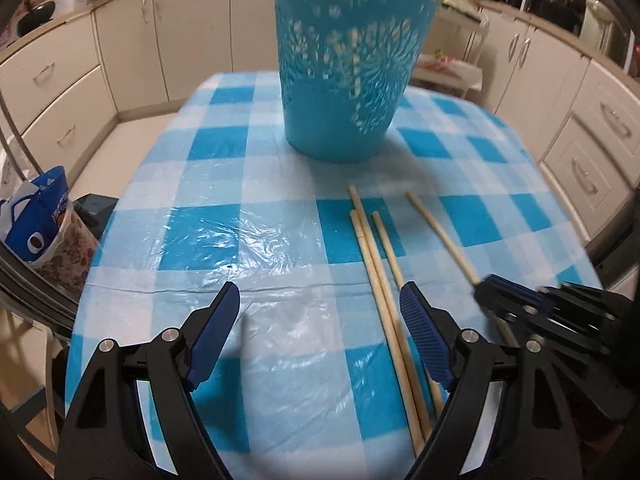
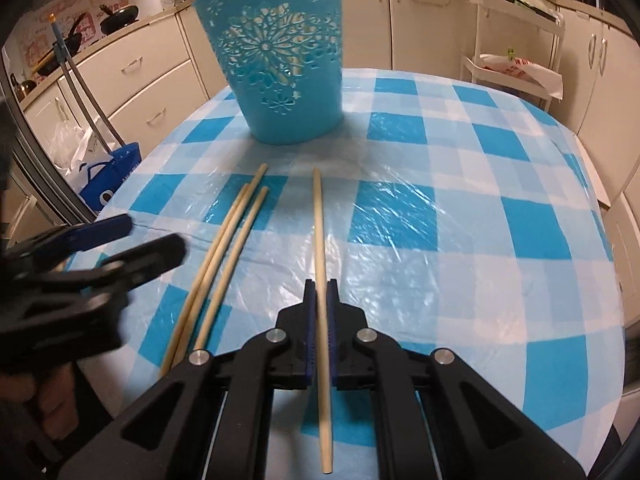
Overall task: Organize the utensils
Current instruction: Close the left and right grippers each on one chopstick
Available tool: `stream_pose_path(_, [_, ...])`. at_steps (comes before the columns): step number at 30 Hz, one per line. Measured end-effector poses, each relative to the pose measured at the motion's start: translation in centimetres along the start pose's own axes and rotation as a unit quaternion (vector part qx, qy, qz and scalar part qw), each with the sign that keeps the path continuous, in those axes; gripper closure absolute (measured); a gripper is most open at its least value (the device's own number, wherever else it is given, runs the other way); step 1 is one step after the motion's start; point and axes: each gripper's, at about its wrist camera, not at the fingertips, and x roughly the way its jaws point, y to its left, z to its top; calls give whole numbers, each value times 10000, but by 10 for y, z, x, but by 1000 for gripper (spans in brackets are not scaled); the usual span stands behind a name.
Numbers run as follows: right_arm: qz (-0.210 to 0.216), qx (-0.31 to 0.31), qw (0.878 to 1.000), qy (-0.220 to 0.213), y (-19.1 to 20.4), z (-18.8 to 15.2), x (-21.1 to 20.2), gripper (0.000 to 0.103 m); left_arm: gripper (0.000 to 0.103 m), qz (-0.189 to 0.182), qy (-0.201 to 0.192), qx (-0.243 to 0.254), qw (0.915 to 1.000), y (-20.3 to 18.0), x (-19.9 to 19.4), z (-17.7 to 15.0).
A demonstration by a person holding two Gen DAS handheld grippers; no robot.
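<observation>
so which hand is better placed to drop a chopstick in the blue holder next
Right. The right gripper has its jaws shut on a single chopstick, the blue holder just ahead. The left gripper is open and empty.

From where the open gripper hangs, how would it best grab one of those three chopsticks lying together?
Probably the outermost chopstick of the three, at mid-length, coming from above with the left gripper and its fingers either side of the shaft. It lies flat on the tablecloth close beside its neighbours, so sideways entry would likely nudge them.

Matt pale wood is seen in the chopsticks (image 2: 224, 256) — glossy, crinkled plastic film over the surface (image 2: 440, 208); the basket (image 2: 280, 68) is smooth plastic.
</observation>
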Motion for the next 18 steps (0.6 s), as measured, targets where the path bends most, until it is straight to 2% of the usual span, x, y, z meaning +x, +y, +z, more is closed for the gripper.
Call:
stream_pose_path(6, [253,117,9996,1,-6,5,1,97,25,277,207,128,9993,-4,16,3])
stream_pose_path(12, [392,50,9992,-9,-6,15,13,97,24,346,229,121,9991,-4,20,9])
stream_pose_path(16, [406,-34,9992,-22,-5,19,16,97,25,489,275,287,9980,-10,26,11])
stream_pose_path(18, [392,-24,9992,-22,-5,18,16,97,28,427,257,307,9983,-10,27,12])
